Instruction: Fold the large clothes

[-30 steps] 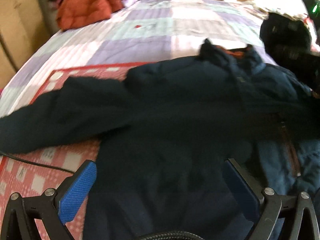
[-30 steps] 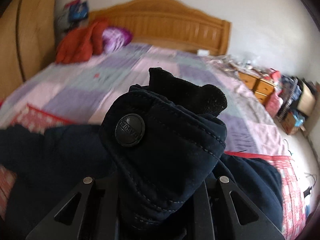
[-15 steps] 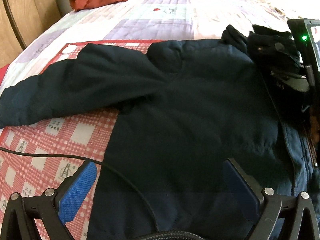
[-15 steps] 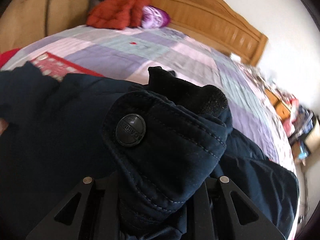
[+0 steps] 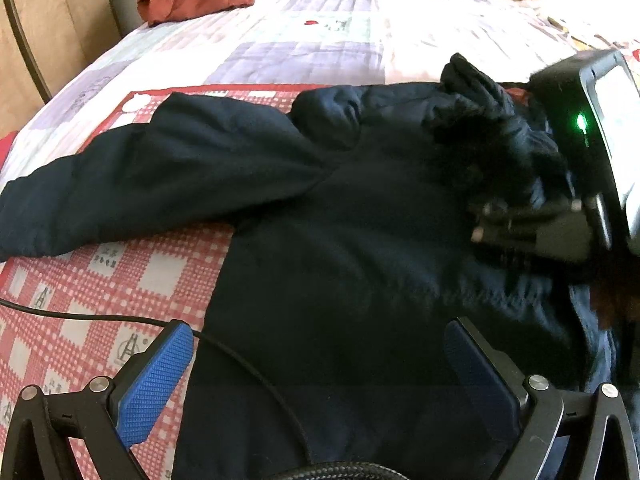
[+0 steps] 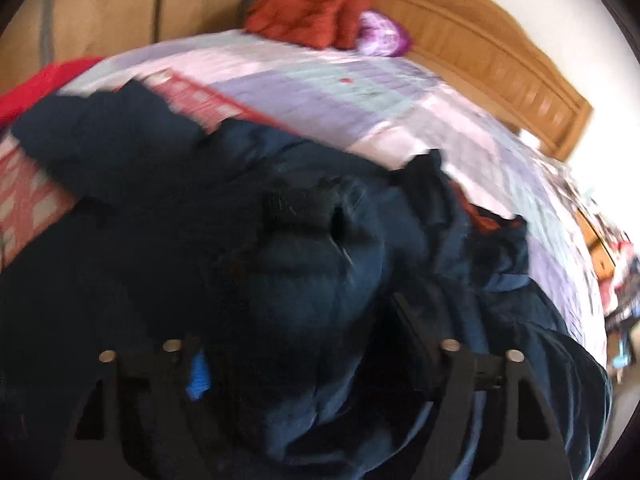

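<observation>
Left wrist view: navy jacket (image 5: 360, 248) spread across frame centre on red checked mat (image 5: 72, 312), one sleeve reaching to the left edge. Left tool (image 5: 320, 380) at bottom, blue pads wide apart, gripping nothing. Black cable (image 5: 100, 318) at lower left.

Right wrist view: blurred. Right tool (image 6: 308, 360) at bottom, just sprung apart, jacket cuff (image 6: 304, 208) lying loose between, unclamped. Quilted bed (image 6: 360, 92) in upper half.

The jacket (image 5: 360, 240) is dark navy cloth, matt and softly padded. The bed cover (image 5: 320, 36) is quilted cloth. The headboard (image 6: 500, 60) is smooth wood. The left tongs (image 5: 320, 384) carry rough blue pads (image 5: 152, 384).
</observation>
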Demonstrator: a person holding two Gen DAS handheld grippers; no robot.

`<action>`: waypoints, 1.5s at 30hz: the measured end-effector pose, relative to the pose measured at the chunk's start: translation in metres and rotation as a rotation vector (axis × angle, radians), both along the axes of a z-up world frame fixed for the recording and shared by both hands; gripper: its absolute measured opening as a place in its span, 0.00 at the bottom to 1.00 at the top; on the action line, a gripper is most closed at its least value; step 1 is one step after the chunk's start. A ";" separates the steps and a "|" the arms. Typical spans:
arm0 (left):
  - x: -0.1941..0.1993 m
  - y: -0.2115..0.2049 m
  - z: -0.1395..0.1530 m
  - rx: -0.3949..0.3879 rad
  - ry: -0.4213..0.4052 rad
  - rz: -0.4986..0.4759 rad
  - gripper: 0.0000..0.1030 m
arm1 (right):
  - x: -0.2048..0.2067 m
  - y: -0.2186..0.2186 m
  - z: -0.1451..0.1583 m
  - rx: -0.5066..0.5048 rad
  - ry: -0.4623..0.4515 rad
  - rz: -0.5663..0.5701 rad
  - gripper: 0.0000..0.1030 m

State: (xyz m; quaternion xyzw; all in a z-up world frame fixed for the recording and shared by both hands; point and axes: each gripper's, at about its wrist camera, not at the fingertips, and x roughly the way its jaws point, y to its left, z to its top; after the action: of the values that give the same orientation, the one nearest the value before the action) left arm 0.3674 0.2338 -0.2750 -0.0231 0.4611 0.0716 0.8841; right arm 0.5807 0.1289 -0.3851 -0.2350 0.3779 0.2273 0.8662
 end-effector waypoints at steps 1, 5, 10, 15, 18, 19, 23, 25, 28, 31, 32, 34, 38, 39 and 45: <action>0.001 -0.001 0.002 -0.001 -0.005 -0.002 1.00 | -0.004 0.001 0.000 0.009 0.015 0.013 0.77; 0.007 -0.003 0.007 0.006 -0.019 -0.010 1.00 | -0.026 -0.020 0.023 0.140 0.031 0.028 0.77; 0.037 -0.016 0.016 -0.015 -0.049 -0.037 1.00 | -0.046 -0.090 0.063 0.193 -0.075 -0.123 0.79; 0.093 -0.054 0.027 -0.025 -0.102 -0.113 1.00 | -0.055 -0.176 0.070 0.138 -0.101 -0.336 0.79; 0.131 -0.087 0.026 -0.038 -0.111 -0.167 1.00 | -0.062 -0.216 0.067 0.116 -0.080 -0.425 0.79; 0.147 -0.102 0.020 -0.039 -0.100 -0.193 1.00 | -0.064 -0.227 0.066 0.111 -0.073 -0.447 0.79; 0.180 -0.135 -0.018 0.051 -0.020 -0.224 1.00 | -0.066 -0.250 0.063 0.108 -0.076 -0.482 0.79; 0.190 -0.122 -0.055 0.041 0.092 -0.175 1.00 | -0.063 -0.262 0.060 0.112 -0.068 -0.499 0.79; 0.180 -0.091 -0.070 -0.047 0.102 -0.109 1.00 | -0.062 -0.297 0.054 0.128 -0.051 -0.580 0.79; 0.165 -0.084 -0.071 -0.036 0.085 -0.103 1.00 | -0.065 -0.336 0.053 0.174 -0.031 -0.672 0.79; 0.165 -0.084 -0.071 -0.033 0.084 -0.099 1.00 | -0.062 -0.348 0.054 0.214 -0.026 -0.703 0.79; 0.165 -0.086 -0.069 -0.025 0.091 -0.083 1.00 | -0.053 -0.353 0.057 0.259 -0.024 -0.709 0.79; 0.160 -0.087 -0.067 0.004 0.084 -0.068 1.00 | -0.005 -0.334 0.041 0.236 0.019 -0.598 0.79; 0.162 -0.087 -0.068 0.004 0.081 -0.069 1.00 | 0.014 -0.333 0.027 0.216 0.070 -0.581 0.79; 0.160 -0.091 -0.074 0.020 0.073 -0.062 1.00 | 0.074 -0.350 -0.013 0.150 0.202 -0.631 1.00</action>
State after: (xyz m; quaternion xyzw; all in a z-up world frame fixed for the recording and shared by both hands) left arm 0.5279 0.1433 -0.3491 0.0028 0.4927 0.0496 0.8688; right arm 0.6549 -0.2208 -0.3986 -0.0181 0.4981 -0.0028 0.8669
